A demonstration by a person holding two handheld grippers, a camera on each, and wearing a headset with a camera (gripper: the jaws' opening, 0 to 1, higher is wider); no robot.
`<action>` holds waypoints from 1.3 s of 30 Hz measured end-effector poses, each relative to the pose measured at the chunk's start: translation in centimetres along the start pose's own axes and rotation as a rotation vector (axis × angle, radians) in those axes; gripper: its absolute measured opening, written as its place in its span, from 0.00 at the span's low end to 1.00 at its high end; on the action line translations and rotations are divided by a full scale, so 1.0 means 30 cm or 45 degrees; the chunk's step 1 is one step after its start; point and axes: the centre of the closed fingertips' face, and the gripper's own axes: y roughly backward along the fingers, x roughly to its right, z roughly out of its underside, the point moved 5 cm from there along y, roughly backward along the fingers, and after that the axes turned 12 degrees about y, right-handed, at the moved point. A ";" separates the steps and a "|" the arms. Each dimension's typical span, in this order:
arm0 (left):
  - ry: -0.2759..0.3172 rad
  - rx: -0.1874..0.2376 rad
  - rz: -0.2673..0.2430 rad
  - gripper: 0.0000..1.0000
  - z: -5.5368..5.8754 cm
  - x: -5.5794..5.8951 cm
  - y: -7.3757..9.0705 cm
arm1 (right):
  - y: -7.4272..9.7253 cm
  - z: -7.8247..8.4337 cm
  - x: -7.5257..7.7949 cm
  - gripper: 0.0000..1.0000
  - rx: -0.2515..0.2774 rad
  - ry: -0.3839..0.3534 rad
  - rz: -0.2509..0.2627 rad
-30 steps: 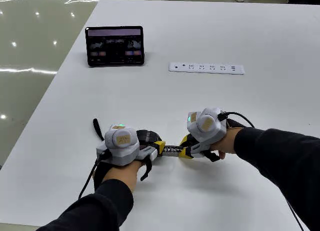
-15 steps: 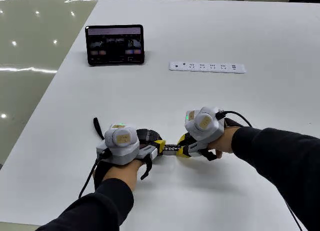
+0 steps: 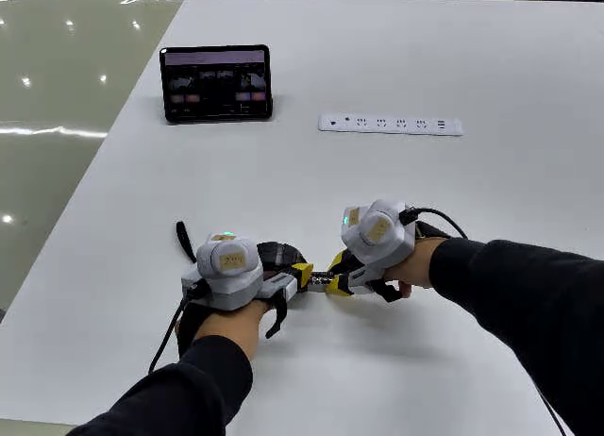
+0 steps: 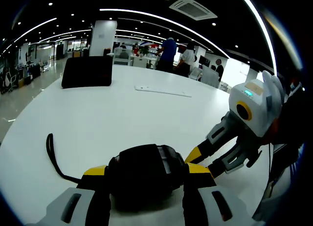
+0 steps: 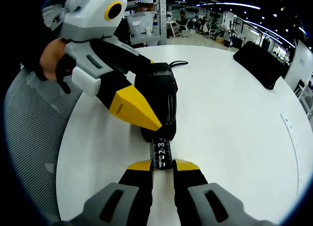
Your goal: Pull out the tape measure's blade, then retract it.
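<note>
A large open office with strip lights overhead and a glossy floor [image 3: 57, 77] surrounds the wide white bench [image 3: 472, 58]. A dark tablet [image 3: 216, 83] and a white power strip [image 3: 391, 125] sit far back on it. Near the front edge, the left gripper [image 4: 146, 169] has its jaws clamped around the black tape measure [image 5: 161, 89]. The right gripper [image 5: 162, 165] pinches the blade [image 5: 161, 151]. Since a second ago the right gripper has drawn closer, and less blade shows.
</note>
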 end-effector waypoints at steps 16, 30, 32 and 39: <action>0.003 -0.001 0.000 0.55 0.000 -0.003 0.000 | -0.017 -0.024 -0.004 0.12 0.025 -0.007 0.007; 0.008 -0.002 0.002 0.55 0.001 -0.003 0.000 | -0.029 -0.044 -0.004 0.12 0.038 -0.001 0.003; 0.009 -0.001 0.002 0.55 0.001 -0.003 0.000 | -0.030 -0.045 -0.004 0.12 0.039 0.000 0.003; 0.010 -0.002 0.003 0.55 -0.001 -0.005 -0.001 | -0.035 -0.050 -0.003 0.12 0.038 0.004 0.000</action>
